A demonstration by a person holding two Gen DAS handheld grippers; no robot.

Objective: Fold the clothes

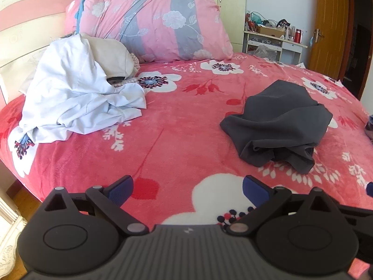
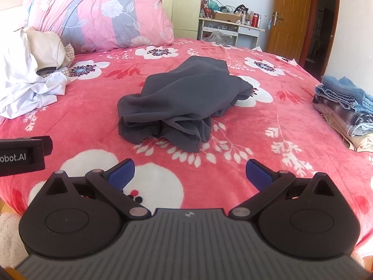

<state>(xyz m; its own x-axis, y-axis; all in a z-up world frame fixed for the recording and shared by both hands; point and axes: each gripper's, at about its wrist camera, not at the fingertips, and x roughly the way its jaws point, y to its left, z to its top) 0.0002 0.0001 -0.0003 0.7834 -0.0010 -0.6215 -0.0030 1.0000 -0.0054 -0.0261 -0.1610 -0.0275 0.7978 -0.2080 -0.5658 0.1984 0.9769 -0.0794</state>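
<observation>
1. dark grey garment [image 2: 184, 102] lies crumpled in a heap near the middle of the bed [image 2: 233, 140], on the red flowered blanket, not yet spread or folded.
2. right gripper [image 2: 190, 175] hovers over the near edge of the bed with its jaws spread wide and nothing between them; the heap lies almost straight ahead of it.
3. left gripper [image 1: 187, 190] is likewise wide open and empty; from its view the same garment [image 1: 278, 121] sits ahead and off to the right, so the right hand looks the nearer one.
4. the heap's long axis runs roughly from the near left, where the bunched folds are, towards the far right.
5. a white garment [image 1: 77, 100] lies bundled at the far left by the big pink pillow [image 1: 153, 21], well apart from the grey one.
6. folded clothes [image 2: 345, 107] are stacked at the right edge of the bed.
7. my guess is the next move is a reach forward to the near bunched edge.
</observation>
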